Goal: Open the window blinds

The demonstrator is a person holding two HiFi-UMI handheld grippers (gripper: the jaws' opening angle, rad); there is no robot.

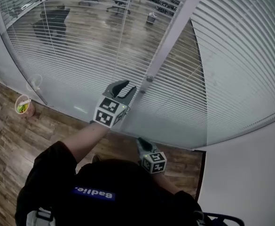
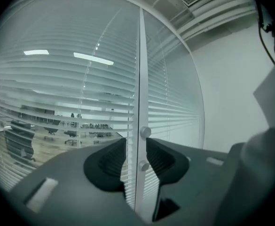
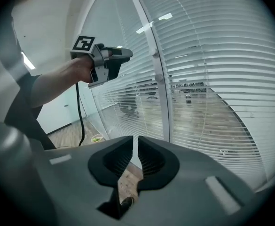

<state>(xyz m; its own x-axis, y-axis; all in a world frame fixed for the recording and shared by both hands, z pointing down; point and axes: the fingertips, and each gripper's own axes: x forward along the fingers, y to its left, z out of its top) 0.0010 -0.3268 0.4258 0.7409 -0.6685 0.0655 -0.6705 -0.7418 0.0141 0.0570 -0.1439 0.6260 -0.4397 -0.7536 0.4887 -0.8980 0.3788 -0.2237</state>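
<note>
Blinds point(image 1: 81, 41) hang behind the glass, dead ahead of both grippers. The slats run crosswise. The post point(image 1: 175, 27) between the two panes runs up and down and carries two small knobs.

Left gripper point(image 2: 136, 142): raised, pointing level at the post. Jaws apart, nothing clamped. The lower knob point(image 2: 144, 165) sits on the line of the gap, slightly toward the right-hand jaw. The upper knob point(image 2: 145, 132) shows just above the tips. The pads do not press on either. Cannot tell whether the tips have reached the lower knob. In the head view the left gripper point(image 1: 128, 88) is close up to it point(image 1: 142, 90).

Right gripper point(image 3: 135, 140): lower, tipped toward the floor, well short of the post. Jaws nearly together with a thin gap, only floor seen through it. Empty.

Judgement: these knobs likely tilt the slats. The left gripper is much the nearer and already lined up. The next move would be straight ahead to bring the lower knob between the pads, then close and turn about the pointing axis. Risk: the jaw on the post side fouling the post.
</note>
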